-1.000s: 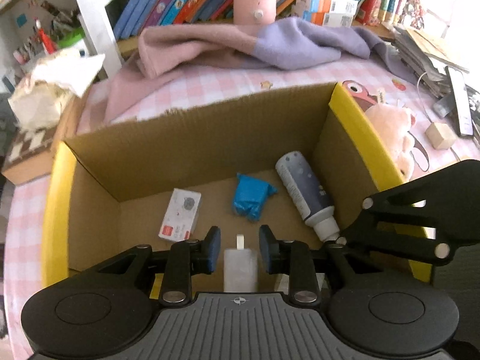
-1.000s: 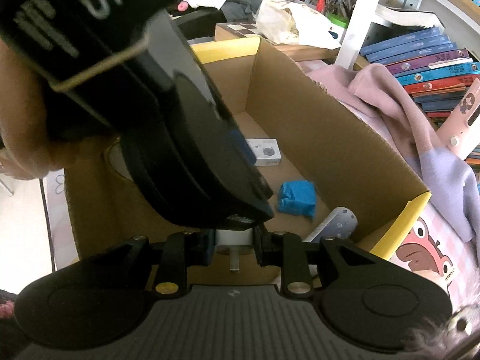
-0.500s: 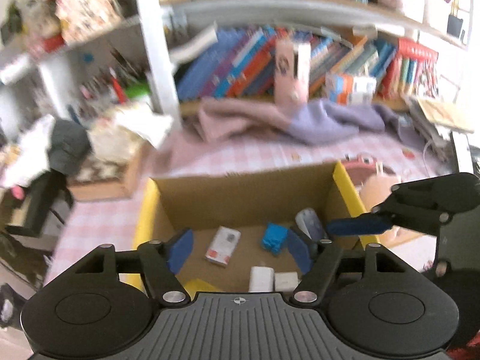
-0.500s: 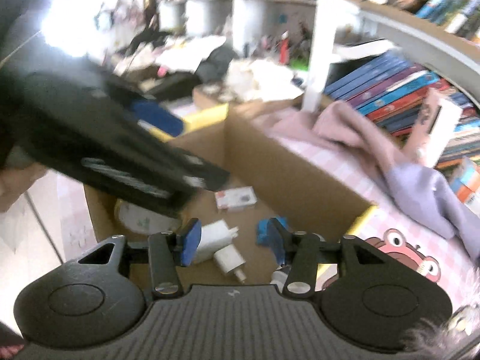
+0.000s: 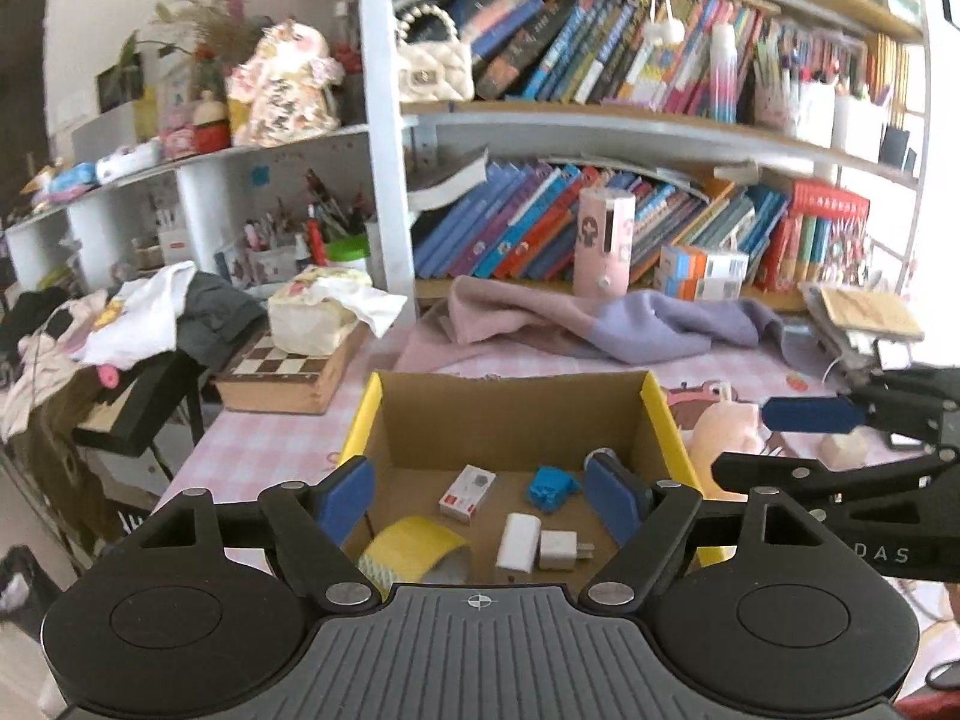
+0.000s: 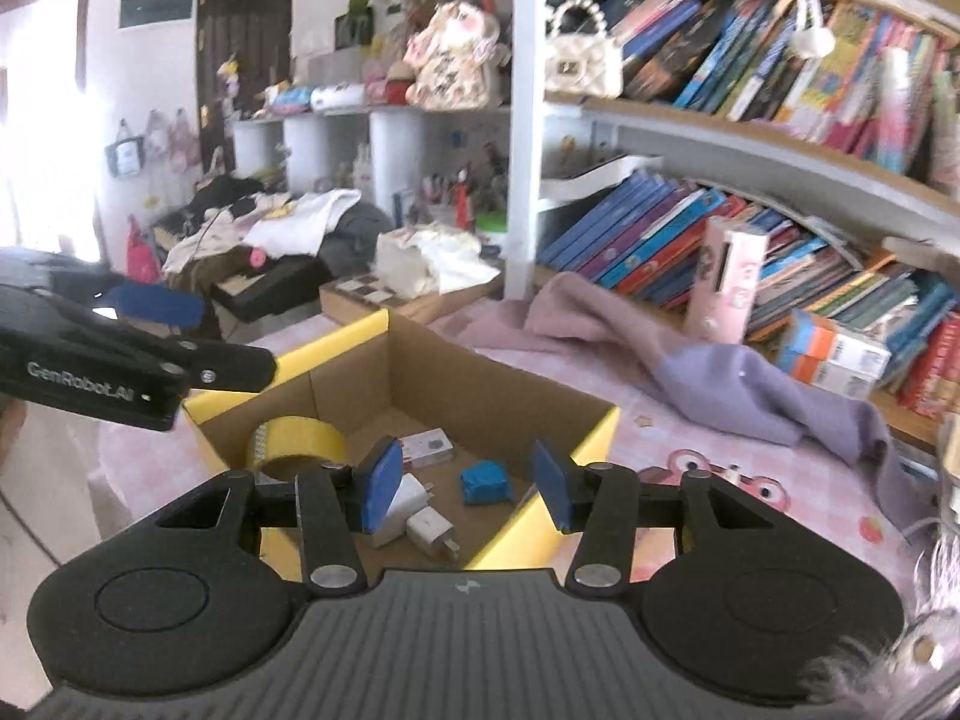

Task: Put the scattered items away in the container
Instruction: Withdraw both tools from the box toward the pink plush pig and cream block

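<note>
The cardboard box with yellow flaps stands on the pink checked table; it also shows in the right wrist view. Inside lie two white chargers, a blue crumpled item, a small white and red box, a yellow tape roll and a grey bottle, mostly hidden behind a finger. My left gripper is open and empty, held above the box. My right gripper is open and empty, above the box's near corner.
A pink and purple cloth lies behind the box. A chessboard box with a tissue pack sits to the left. A pink plush toy and a wooden block lie right of the box. Bookshelves fill the background.
Both grippers let go of the white chargers inside the box, opened wide, and rose up and back. The chargers now lie side by side on the box floor.
</note>
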### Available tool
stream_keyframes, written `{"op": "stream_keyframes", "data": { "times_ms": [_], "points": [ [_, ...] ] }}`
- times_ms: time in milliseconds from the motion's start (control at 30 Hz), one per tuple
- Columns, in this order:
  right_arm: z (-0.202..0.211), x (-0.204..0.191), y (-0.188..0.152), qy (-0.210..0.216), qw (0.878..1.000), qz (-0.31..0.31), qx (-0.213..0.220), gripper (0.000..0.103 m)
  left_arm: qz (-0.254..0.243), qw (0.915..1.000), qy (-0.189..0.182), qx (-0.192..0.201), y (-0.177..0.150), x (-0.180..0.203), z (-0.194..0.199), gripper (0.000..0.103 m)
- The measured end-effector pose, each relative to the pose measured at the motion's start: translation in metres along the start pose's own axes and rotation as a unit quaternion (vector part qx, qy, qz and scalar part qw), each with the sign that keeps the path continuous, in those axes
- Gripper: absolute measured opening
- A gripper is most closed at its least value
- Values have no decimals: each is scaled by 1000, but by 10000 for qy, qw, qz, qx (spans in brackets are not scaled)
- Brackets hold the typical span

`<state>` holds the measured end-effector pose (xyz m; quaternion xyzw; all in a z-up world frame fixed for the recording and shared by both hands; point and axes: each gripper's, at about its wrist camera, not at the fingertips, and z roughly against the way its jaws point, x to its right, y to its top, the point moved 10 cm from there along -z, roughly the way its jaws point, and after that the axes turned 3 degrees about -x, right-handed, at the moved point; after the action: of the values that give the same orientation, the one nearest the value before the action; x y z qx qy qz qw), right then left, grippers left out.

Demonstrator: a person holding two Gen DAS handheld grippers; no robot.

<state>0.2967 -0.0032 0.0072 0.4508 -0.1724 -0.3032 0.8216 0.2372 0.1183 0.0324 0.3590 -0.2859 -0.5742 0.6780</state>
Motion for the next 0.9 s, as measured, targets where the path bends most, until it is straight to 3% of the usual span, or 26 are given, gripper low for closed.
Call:
{"op": "stream_keyframes", "data": {
  "times_ms": [300, 467, 600, 700, 900],
  "points": [
    [63, -42, -36, -537, 9979, -61, 354, 54, 170, 9995, 70, 264, -44, 0, 62, 81],
    [93, -71, -63, -599, 9977, -62, 319, 56, 216, 9991, 243, 268, -75, -8, 93, 81],
    [114, -88, -82, -725, 9970, -34, 261, 58, 491, 9984, 132, 258, -97, -7, 113, 81],
    [129, -92, -96, -1001, 9947, -77, 238, 69, 479, 9984, 128, 257, -111, 0, 123, 84],
    [146, -86, -121, -1476, 9889, -144, 79, 78, 274, 9996, -11, 90, -137, 20, 129, 88]
  ]
}}
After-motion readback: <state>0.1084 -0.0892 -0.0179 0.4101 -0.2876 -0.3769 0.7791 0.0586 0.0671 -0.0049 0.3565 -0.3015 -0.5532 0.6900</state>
